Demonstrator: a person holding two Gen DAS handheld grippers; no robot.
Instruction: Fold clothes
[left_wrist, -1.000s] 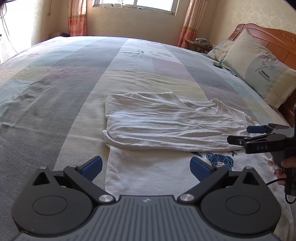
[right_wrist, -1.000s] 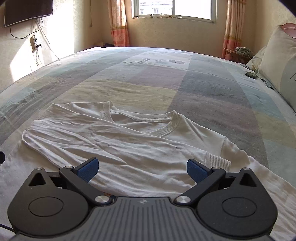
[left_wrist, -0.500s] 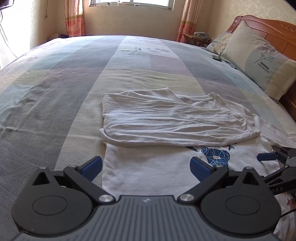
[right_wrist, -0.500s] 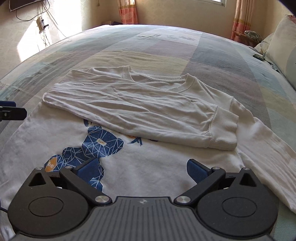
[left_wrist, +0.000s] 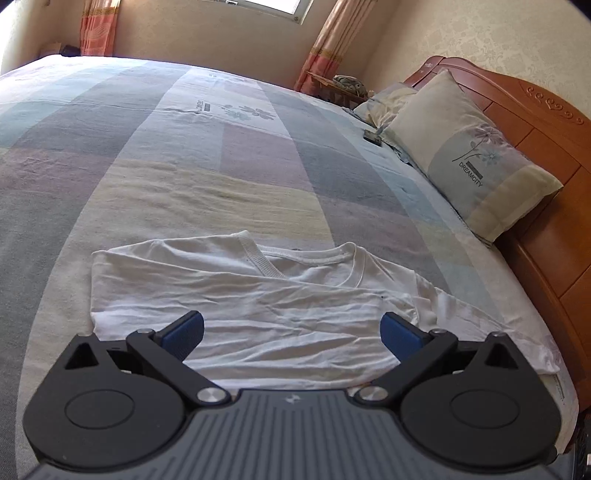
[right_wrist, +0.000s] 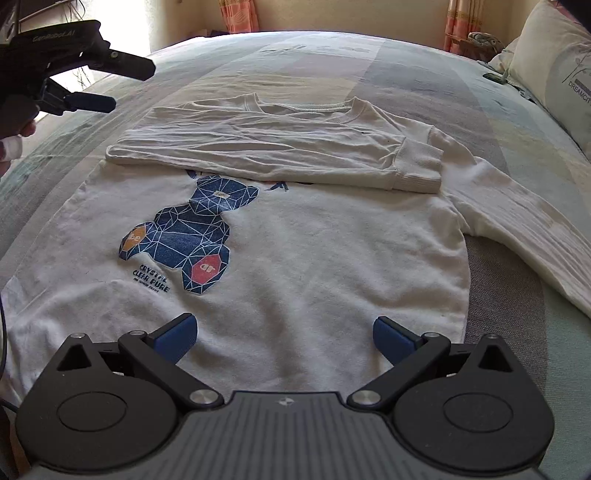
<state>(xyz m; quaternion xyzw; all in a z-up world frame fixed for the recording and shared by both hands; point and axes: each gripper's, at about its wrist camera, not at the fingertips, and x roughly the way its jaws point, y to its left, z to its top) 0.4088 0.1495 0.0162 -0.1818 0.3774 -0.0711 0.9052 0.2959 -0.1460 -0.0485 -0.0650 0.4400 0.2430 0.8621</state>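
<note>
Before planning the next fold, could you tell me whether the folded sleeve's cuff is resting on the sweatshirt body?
Touching. The right wrist view shows the cuff lying flat on the sweatshirt chest, no gap.

White sweatshirt (right_wrist: 295, 258) reads "CRYSTAL CLEAR PURE" below its bear print (right_wrist: 184, 232); pillow (left_wrist: 476, 166) beyond the sweatshirt: "DREAMCITY"; left gripper (right_wrist: 110, 88) body: "GenRoboAI", approx.

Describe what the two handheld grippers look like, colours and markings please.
Both match: the left gripper and the right gripper have black linkage arms, round black hubs, silver pivot bolts, a ribbed grey body with a small logo and blue finger pads. Seen from the side, the left one carries white lettering too blurred to read reliably.
</note>
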